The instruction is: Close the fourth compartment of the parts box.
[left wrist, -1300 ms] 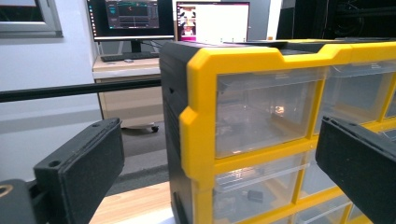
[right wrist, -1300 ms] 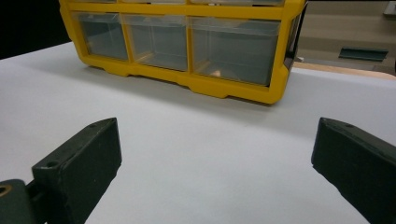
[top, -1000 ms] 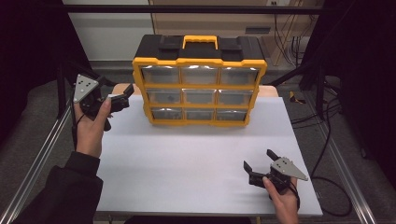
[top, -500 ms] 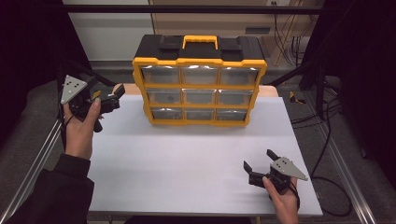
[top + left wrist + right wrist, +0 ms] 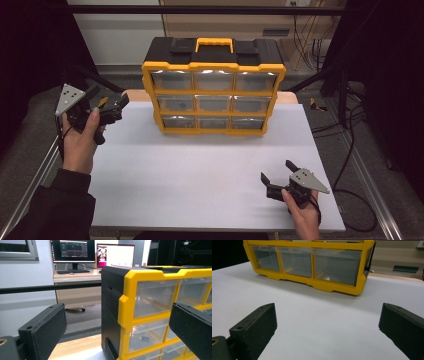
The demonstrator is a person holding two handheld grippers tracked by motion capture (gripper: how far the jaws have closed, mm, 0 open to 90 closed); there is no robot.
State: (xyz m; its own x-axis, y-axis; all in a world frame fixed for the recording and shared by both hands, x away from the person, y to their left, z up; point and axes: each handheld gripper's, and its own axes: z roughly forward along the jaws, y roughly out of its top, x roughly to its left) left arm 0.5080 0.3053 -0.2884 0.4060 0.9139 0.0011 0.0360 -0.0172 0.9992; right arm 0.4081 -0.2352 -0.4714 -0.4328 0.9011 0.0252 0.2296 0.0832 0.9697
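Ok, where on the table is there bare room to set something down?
The white table top is bare from the front of the yellow drawer organizer to the near edge, between the left tool and the right tool. The back is crowded by the organizer.

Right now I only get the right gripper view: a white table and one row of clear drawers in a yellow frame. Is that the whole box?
Observer: No. The organizer has three rows of three drawers, with a black top and a yellow handle.
Operator: Where is the other gripper?
Observer: The left gripper is held near the table's far left corner, beside the organizer's left end, jaws open, touching nothing.
Operator: Is anything inside the drawers?
Observer: The left gripper view shows a small dark item in the middle-row left drawer.
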